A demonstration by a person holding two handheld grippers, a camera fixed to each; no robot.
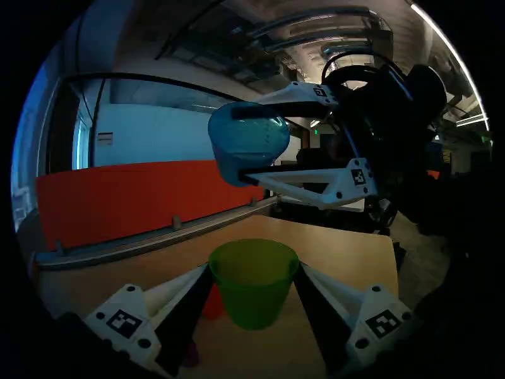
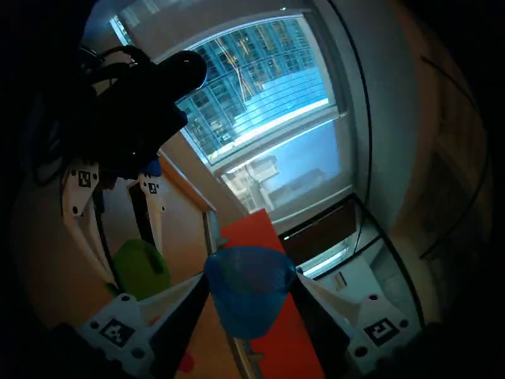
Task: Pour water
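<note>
The left hand-held gripper [image 1: 252, 278] has its fingers closed onto the sides of the green cup [image 1: 254, 297], upright over the wooden surface [image 1: 341, 243]. Whether it rests there I cannot tell. Higher, toward the surface's far edge by the red partition [image 1: 126, 196], the right hand-held gripper [image 2: 249, 284] clamps the blue cup [image 2: 249, 303] – in the left gripper view, one finger above, one below.

Red cup [image 1: 213, 303], perhaps, mostly hidden behind green cup [image 1: 254, 290]
</note>
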